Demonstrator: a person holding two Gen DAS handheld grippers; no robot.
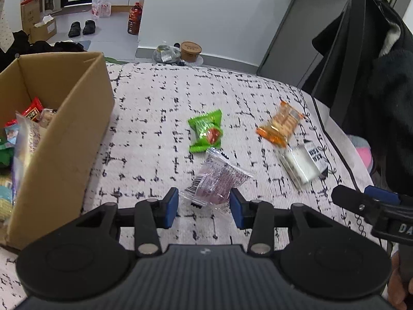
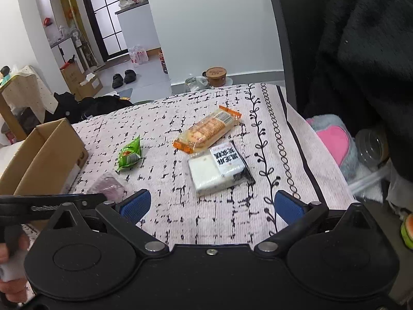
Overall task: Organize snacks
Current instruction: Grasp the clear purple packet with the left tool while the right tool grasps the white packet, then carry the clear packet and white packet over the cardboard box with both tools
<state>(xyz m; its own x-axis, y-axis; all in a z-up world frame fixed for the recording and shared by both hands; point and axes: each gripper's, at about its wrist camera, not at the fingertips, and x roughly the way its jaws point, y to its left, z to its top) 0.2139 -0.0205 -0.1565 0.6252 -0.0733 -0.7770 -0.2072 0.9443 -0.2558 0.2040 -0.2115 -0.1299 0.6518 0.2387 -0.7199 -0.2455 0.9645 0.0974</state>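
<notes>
White cloth (image 1: 155, 108) printed with broken black lines covered the table, and the loose snacks lay spread across it. Nearest the left gripper (image 1: 204, 208) was a clear packet with purple contents (image 1: 215, 180); its near end sat between the blue pads, which stood partly apart on either side, and whether they pressed on the wrapper could not be told. Just beyond it lay a green packet (image 1: 206, 131), touching or nearly touching its far corner. Farther right were an orange biscuit pack (image 2: 206, 131) and, just beside it, a white and black packet (image 2: 219, 170). The right gripper (image 2: 211, 206) hung over bare cloth near that white packet, jaws wide apart and holding nothing. At the left edge of the table stood an open cardboard box (image 1: 74, 118) with several snacks already inside. Behind the table, a paper tub (image 1: 191, 50) sat by the wall, and a pair of black shoes (image 1: 82, 28) lay on the floor.
</notes>
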